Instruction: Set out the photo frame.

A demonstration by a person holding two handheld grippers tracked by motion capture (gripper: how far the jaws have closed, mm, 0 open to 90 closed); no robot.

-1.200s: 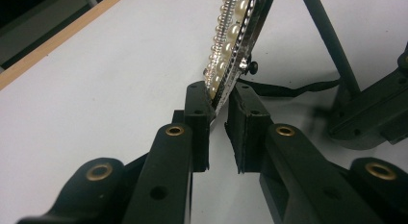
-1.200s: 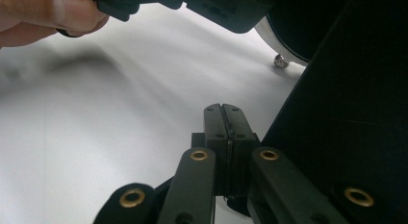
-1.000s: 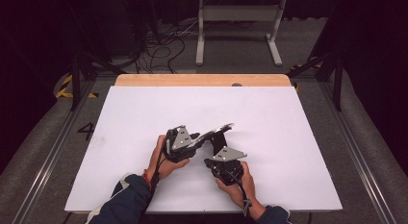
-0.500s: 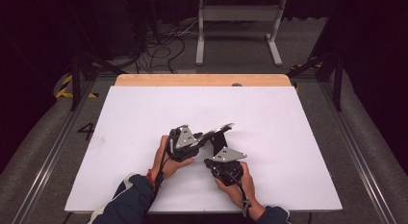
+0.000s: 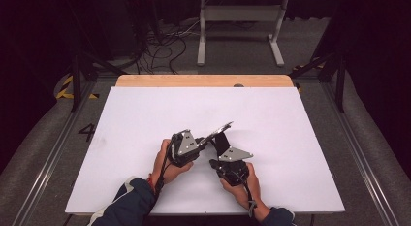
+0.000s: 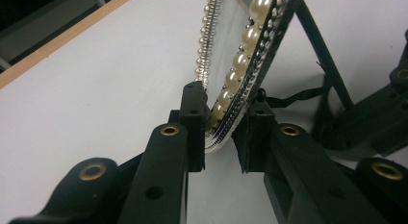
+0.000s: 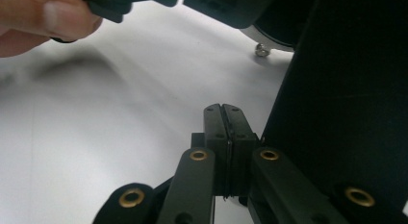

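Observation:
A frame rimmed with pearls and small beads stands tilted on the white table, propped by its black back stand. My left gripper has just been closing its jaws and is shut on the frame's lower rim, with the pads against both faces. From the frame's back, the stand slopes down toward my right gripper. That gripper is shut, pads together, with the stand's black panel close beside it. Nothing shows between its pads.
The white sheet covers the table, with a wooden edge at the far side. Beyond it, a grey metal stand and cables lie on the floor. Rails run along both table sides.
The left gripper's jaws have drawn in on the frame's rim. Both hands and the frame stay where they were.

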